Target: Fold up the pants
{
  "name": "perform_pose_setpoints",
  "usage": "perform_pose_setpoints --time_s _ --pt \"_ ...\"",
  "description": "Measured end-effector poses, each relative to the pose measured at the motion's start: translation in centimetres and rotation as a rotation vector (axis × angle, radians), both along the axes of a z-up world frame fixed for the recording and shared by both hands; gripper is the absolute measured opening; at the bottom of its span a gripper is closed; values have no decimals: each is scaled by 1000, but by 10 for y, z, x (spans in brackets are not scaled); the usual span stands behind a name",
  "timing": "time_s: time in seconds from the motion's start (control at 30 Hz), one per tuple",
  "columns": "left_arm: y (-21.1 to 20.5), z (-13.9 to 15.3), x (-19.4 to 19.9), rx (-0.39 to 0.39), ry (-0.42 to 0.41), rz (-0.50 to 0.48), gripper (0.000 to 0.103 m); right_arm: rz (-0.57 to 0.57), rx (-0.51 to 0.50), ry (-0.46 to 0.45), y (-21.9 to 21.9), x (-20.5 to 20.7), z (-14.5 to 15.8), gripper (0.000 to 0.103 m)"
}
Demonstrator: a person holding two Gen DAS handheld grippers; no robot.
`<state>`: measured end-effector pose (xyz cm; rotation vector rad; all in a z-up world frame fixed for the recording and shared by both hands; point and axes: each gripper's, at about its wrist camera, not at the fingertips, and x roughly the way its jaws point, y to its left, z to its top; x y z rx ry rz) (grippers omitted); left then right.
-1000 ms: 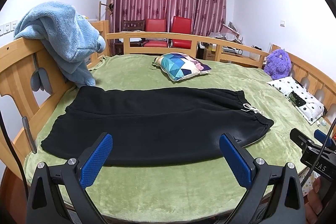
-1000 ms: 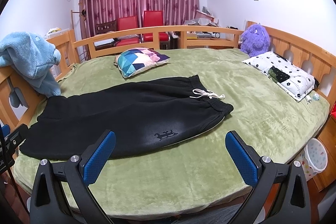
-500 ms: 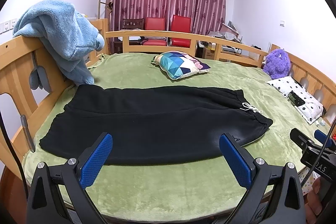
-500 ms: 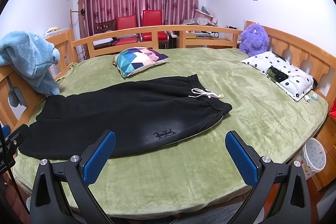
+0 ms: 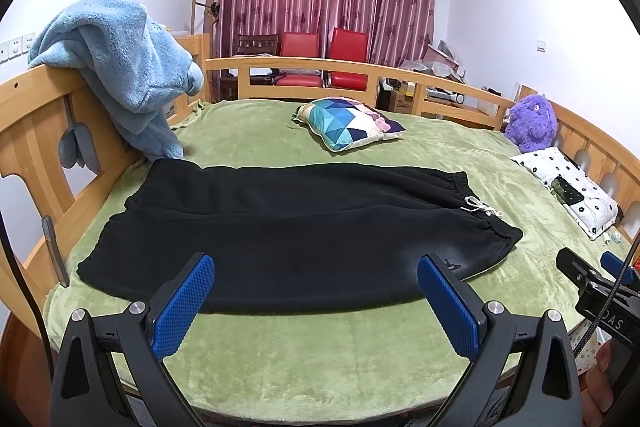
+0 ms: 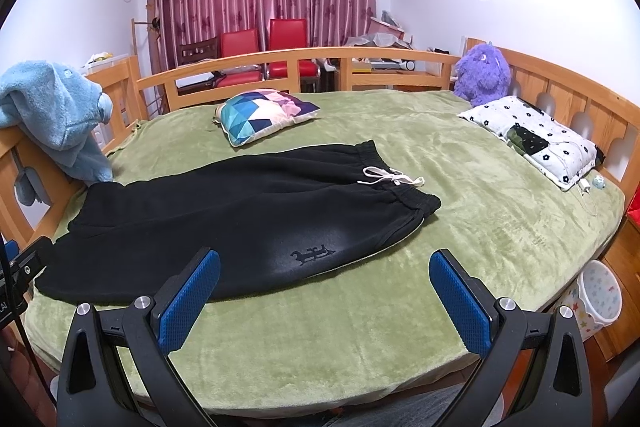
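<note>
Black pants (image 5: 288,227) lie flat on the green bed cover, legs to the left, waistband with a white drawstring (image 5: 480,207) to the right. They also show in the right wrist view (image 6: 240,219), with a small logo near the front hem. My left gripper (image 5: 316,303) is open and empty, held over the bed's front edge just short of the pants. My right gripper (image 6: 324,299) is open and empty, in front of the waist end. The right gripper also shows at the right edge of the left wrist view (image 5: 592,279).
A wooden bed rail (image 5: 360,71) rings the bed. A blue fleece (image 5: 120,75) hangs on the left rail near the pant legs. A patterned cushion (image 5: 348,123), a purple plush toy (image 5: 530,125) and a white flowered pillow (image 5: 568,187) lie further back and right. A white bin (image 6: 600,299) stands beside the bed.
Both grippers have shifted only slightly; the view has drifted a little. The pants have not moved and both grippers stay open.
</note>
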<state>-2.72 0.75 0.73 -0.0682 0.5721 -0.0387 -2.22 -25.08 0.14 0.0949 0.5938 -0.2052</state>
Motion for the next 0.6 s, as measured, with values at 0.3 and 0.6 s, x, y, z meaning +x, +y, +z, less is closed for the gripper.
perform_pose_setpoints --time_s 0.3,0.6 --pt "4 -3 4 -8 11 8 103 1 0 -2 0 -1 -1 103" --pt "11 -10 16 -5 18 21 103 -1 -4 -6 3 8 -12 103"
